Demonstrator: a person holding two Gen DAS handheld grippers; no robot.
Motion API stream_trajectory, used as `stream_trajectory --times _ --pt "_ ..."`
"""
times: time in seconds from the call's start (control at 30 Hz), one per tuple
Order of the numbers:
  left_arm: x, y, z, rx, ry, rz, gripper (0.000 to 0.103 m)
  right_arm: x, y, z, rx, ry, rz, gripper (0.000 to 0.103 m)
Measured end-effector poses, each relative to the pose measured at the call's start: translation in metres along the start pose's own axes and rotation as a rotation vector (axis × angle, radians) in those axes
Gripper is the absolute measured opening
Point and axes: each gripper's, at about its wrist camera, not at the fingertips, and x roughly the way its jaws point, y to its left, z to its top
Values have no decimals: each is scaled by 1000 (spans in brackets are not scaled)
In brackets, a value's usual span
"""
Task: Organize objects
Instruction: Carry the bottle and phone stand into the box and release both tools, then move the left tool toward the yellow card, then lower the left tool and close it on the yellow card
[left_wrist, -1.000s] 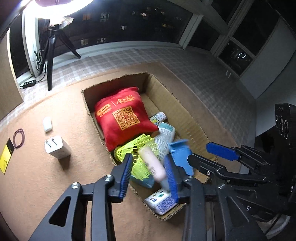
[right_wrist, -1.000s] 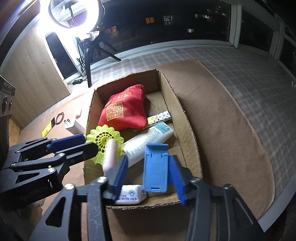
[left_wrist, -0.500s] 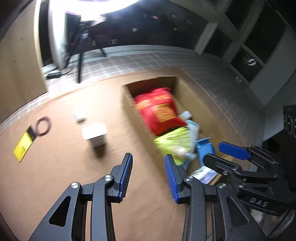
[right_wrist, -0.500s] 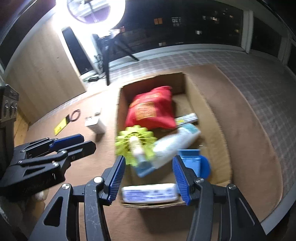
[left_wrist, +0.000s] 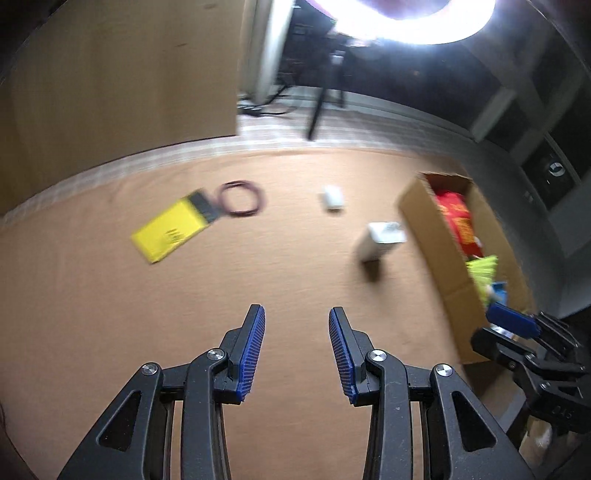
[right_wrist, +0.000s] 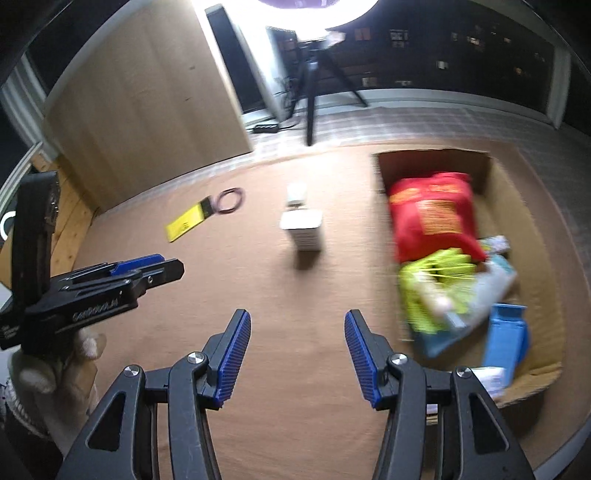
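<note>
- The left tongs (left_wrist: 296, 345) are released, jaws apart with nothing between them, over bare brown carpet (left_wrist: 258, 280).
- The right tongs (right_wrist: 297, 350) are likewise released and hold nothing, over the carpet just left of the box (right_wrist: 524, 236).
- Both views are blurred.
- The box lies on the carpet and holds a red bag (right_wrist: 432, 214) at its far end, a yellow basket (right_wrist: 436, 291) in the middle, a white tube (right_wrist: 491, 291) beside the basket, and a blue stand (right_wrist: 504, 338) near the near end.
- A white packet (right_wrist: 489, 378) lies at the near edge of the box.
- Outside the box, a white charger (right_wrist: 303, 227) stands on the carpet near the box's left wall, with a small white case (right_wrist: 296, 192) just behind it.
- Farther left lie a yellow card (left_wrist: 171, 230) and a dark cord loop (left_wrist: 240, 197), the loop touching the card's dark end.
- A tripod (right_wrist: 314, 85) stands beyond the carpet under a bright ring light (left_wrist: 402, 22), beside a wooden panel (right_wrist: 147, 110).
- In the right view, a gloved hand (right_wrist: 48, 373) holds the left tongs at the left edge.
</note>
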Motion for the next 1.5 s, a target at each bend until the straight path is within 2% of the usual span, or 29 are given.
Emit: stream_trajectory --times 0.13,0.3,0.37,0.43,0.57,0.73,0.93,1.07,1.3,1.5 --pt "-4 42 0 -39 2 30 39 10 24 1 -14 13 29 49" --pt "1 74 11 -24 17 69 41 20 48 1 -22 19 53 49" --pt "7 86 22 -14 21 76 53 23 56 0 -22 24 58 49" --pt "13 97 34 -4 23 74 58 24 61 -3 -18 30 61 49" --pt "32 110 59 9 49 43 60 25 60 -11 2 44 56 49" --pt "65 128 84 -51 85 18 64 25 50 -24 26 73 27 49" --pt "93 136 98 -102 104 -5 65 23 32 -38 63 104 2 49" --pt "106 132 104 -81 122 14 65 22 21 -40 88 111 0 49" --pt "115 114 104 41 158 28 66 19 14 -37 87 103 -5 49" --pt "117 94 98 143 173 88 67 22 11 -36 100 114 4 49"
